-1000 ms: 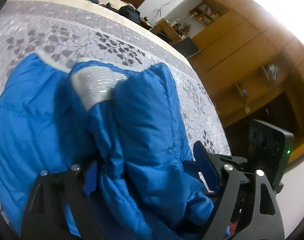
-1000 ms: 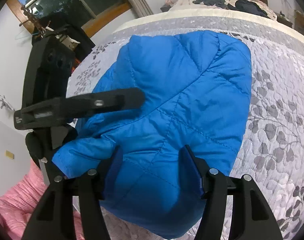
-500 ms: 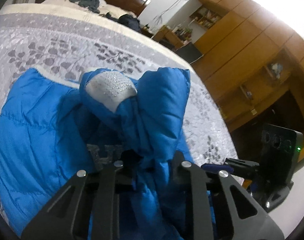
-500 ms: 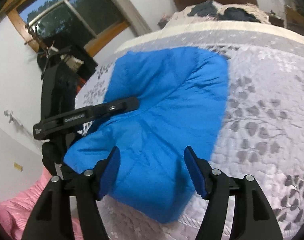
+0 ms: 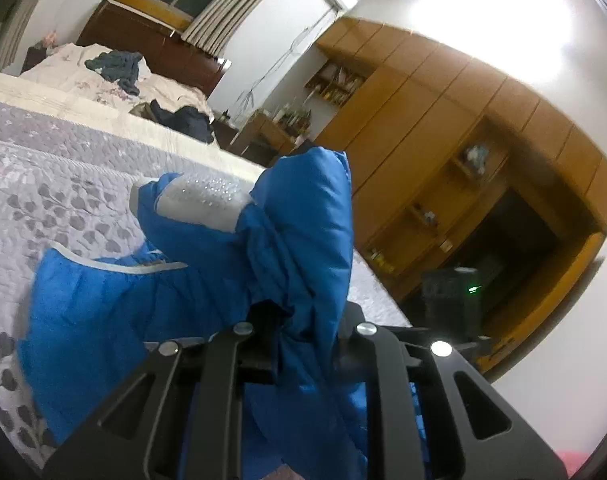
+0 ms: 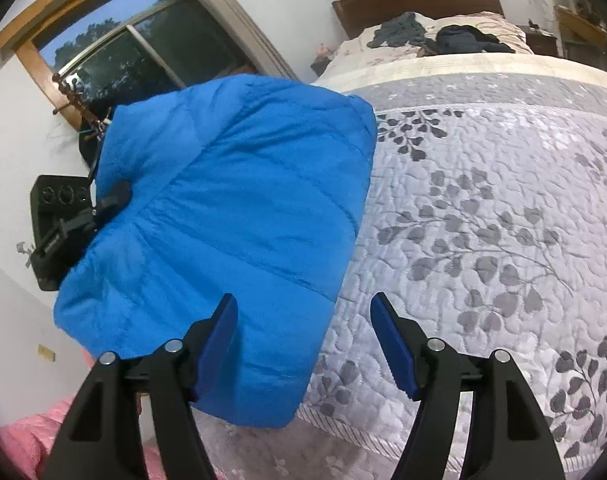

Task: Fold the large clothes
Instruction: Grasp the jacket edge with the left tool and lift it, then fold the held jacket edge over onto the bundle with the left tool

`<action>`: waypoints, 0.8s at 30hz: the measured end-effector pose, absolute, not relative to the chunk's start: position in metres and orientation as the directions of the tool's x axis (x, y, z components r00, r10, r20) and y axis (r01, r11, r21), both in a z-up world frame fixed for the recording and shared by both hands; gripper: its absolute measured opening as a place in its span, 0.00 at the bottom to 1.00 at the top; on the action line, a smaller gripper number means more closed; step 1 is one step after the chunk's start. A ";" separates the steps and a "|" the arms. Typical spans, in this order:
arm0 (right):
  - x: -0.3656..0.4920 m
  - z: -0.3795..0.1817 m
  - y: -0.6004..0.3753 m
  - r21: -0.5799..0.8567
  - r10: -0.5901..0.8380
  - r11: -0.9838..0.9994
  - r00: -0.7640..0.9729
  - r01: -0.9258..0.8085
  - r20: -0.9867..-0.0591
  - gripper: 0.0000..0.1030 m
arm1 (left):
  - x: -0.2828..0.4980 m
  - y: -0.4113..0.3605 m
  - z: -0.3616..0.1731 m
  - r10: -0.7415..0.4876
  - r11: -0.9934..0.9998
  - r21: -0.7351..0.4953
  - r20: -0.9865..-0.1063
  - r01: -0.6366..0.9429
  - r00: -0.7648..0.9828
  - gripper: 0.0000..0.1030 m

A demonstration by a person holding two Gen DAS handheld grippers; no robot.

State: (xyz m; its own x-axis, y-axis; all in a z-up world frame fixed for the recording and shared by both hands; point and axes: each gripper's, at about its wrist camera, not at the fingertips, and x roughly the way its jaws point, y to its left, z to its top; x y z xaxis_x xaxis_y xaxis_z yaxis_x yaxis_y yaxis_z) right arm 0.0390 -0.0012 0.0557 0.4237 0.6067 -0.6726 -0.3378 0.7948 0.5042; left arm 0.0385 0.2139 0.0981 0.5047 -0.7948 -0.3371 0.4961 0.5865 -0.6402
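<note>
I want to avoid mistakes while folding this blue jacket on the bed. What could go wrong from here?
1. Only the left tongs pinch the blue jacket, on a bunched fold; the puffy, smooth-looking fabric may slip out.
2. The right tongs are open and hold nothing, so the lifted jacket may sag and lose its fold.
3. The jacket hangs near the edge of the bed; if dropped, it may slide off to the floor.

Bright blue quilted puffer jacket (image 6: 231, 208) with silver-grey dotted lining, pale lilac quilted bedspread (image 6: 483, 208) printed with grey leaf sprigs, cream border, black tool (image 6: 303, 344) with blue pads
</note>
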 end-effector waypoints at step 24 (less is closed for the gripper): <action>0.051 0.003 0.116 0.340 0.461 0.853 0.267 -0.395 -0.847 0.81 | 0.061 0.327 -0.031 -0.750 0.617 -0.739 -0.448 0.271 0.486 0.32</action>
State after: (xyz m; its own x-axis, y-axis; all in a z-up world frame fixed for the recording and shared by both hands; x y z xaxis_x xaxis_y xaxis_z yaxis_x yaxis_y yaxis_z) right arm 0.0507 0.1164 0.0035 0.2667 0.4607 -0.8465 -0.3950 0.8534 0.3400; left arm 0.0608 0.3267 -0.0310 0.4864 -0.7503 -0.4478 0.2708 0.6167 -0.7391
